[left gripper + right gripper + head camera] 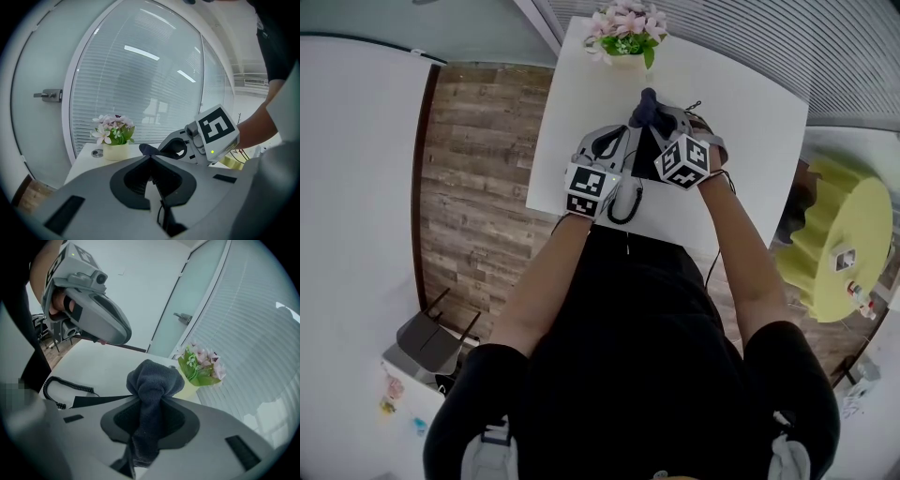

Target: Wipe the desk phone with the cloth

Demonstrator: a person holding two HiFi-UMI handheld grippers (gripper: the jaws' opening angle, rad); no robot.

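My right gripper is shut on a bunched dark grey cloth, which sticks out past its tips. In the head view both grippers hover close together over the white table, with the cloth at their front. My left gripper is shut, with nothing seen between its tips. It sits just left of the right gripper, whose cloth shows just past my left tips. A black coiled phone cord lies on the table. The phone's body is hidden under the grippers, apart from a black flat edge.
A pot of pink flowers stands at the table's far edge, near a slatted glass wall. A yellow round piece of furniture is at the right, a dark chair on the wooden floor at the left.
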